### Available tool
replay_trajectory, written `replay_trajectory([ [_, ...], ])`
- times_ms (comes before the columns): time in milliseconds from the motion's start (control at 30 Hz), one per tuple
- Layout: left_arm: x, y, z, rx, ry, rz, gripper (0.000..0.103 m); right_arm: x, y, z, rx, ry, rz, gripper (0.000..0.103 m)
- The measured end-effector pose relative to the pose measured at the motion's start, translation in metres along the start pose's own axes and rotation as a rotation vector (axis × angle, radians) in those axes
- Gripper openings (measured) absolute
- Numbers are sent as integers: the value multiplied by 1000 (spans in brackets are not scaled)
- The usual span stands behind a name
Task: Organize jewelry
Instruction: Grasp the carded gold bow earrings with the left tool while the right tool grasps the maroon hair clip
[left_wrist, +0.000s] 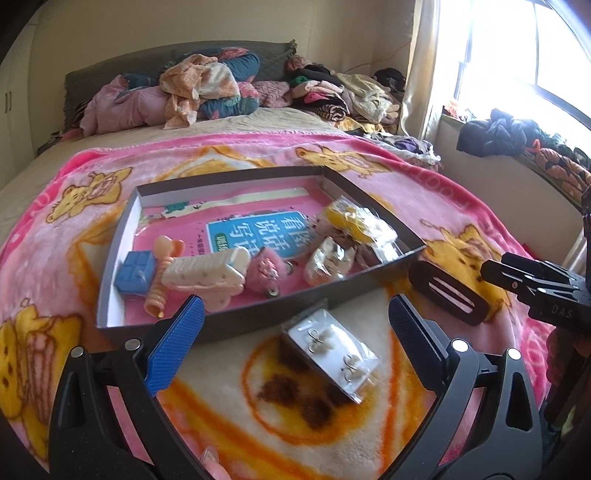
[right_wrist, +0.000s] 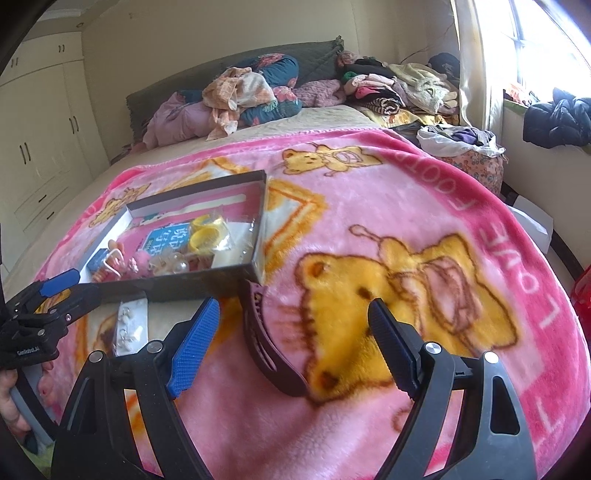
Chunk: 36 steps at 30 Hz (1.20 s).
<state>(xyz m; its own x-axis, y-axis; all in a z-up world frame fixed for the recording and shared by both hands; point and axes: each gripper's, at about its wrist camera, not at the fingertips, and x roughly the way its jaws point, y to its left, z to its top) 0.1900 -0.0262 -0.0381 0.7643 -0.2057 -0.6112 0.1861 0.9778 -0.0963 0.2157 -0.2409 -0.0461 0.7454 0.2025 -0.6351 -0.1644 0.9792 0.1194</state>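
A shallow dark box (left_wrist: 258, 317) (right_wrist: 207, 282) lies on the pink blanket and holds hair clips, a blue square, yellow bangles in plastic and other pieces. A bagged card of earrings (left_wrist: 332, 356) (right_wrist: 131, 325) lies on the blanket just in front of the box. My left gripper (left_wrist: 295, 325) is open and empty, its fingers either side of the earring card. A dark brown oval hair clip (right_wrist: 266, 339) (left_wrist: 448, 293) lies right of the card. My right gripper (right_wrist: 291, 325) is open and empty around the clip.
The pink cartoon blanket (right_wrist: 406, 192) covers the near bed. Piles of clothes (left_wrist: 207, 88) sit at the headboard. A window sill with dark clothes (left_wrist: 495, 133) is on the right. Wardrobes (right_wrist: 40, 122) stand on the left.
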Motion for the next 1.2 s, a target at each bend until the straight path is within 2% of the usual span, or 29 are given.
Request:
replay_trajectory([
  [700, 22, -19, -16, 31, 69, -30, 91, 21, 2, -14, -74, 89, 24, 79],
  [900, 31, -20, -18, 19, 89, -39, 91, 37, 10, -15, -109, 128, 43, 66],
  [1133, 38, -16, -18, -18, 96, -40, 91, 50, 17, -12, -126, 151, 58, 65],
  [1200, 40, -17, -19, -24, 102, -44, 91, 53, 18, -12, -127, 157, 62, 58],
])
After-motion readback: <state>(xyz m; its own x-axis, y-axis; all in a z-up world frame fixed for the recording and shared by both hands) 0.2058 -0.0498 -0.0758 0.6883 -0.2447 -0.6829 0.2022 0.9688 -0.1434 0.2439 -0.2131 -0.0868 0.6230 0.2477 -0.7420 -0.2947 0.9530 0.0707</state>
